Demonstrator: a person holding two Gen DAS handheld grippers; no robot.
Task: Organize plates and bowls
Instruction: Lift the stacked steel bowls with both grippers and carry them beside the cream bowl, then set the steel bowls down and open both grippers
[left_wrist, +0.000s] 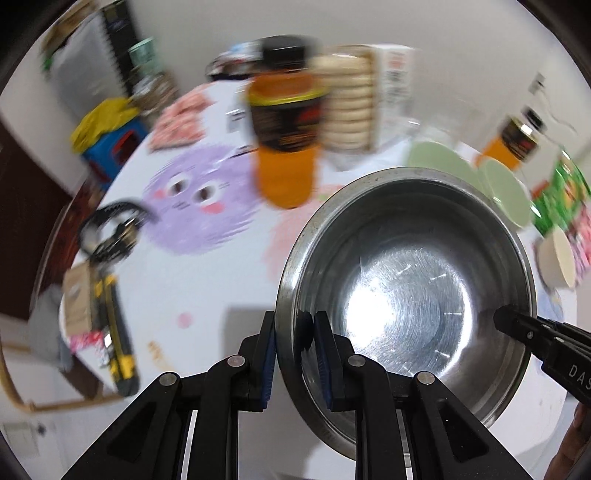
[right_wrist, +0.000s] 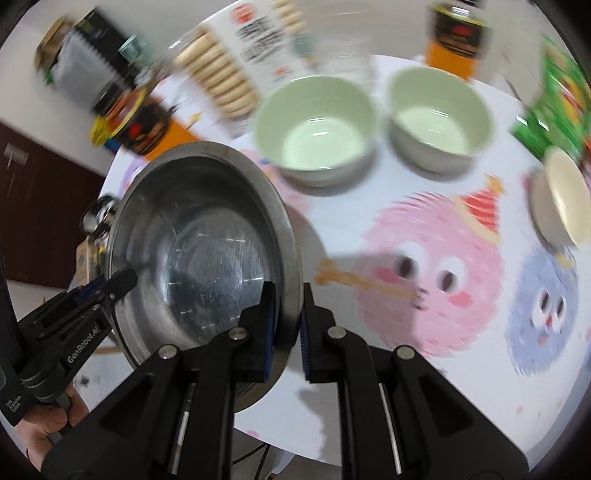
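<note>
Black-fingered with blue pads, the left gripper pinches one side of the rim of the wide, round stainless-steel bowl, one pad inside the wall and one outside. On the opposite side of the rim the right gripper pinches in the same way, so the steel bowl hangs between the two tools, clear of the white round tablecloth printed with fuzzy cartoon faces; its shadow falls on the cloth below it.

Taking the steel bowl as landmark: two pale green ceramic bowls stand side by side just beyond it, a small cream bowl lies tilted further out past the right gripper, and a tall orange bottle with a dark label stands behind it on the left gripper's side. A wooden chopstick lies on the cloth near its rim.

The step appears to be carrying the steel bowl to its place. Doing it well probably means keeping both pinches firm and level, moving the two hands together so the thin rim does not twist out, and steering wide of the green bowls and the bottle before lowering it gently.
</note>
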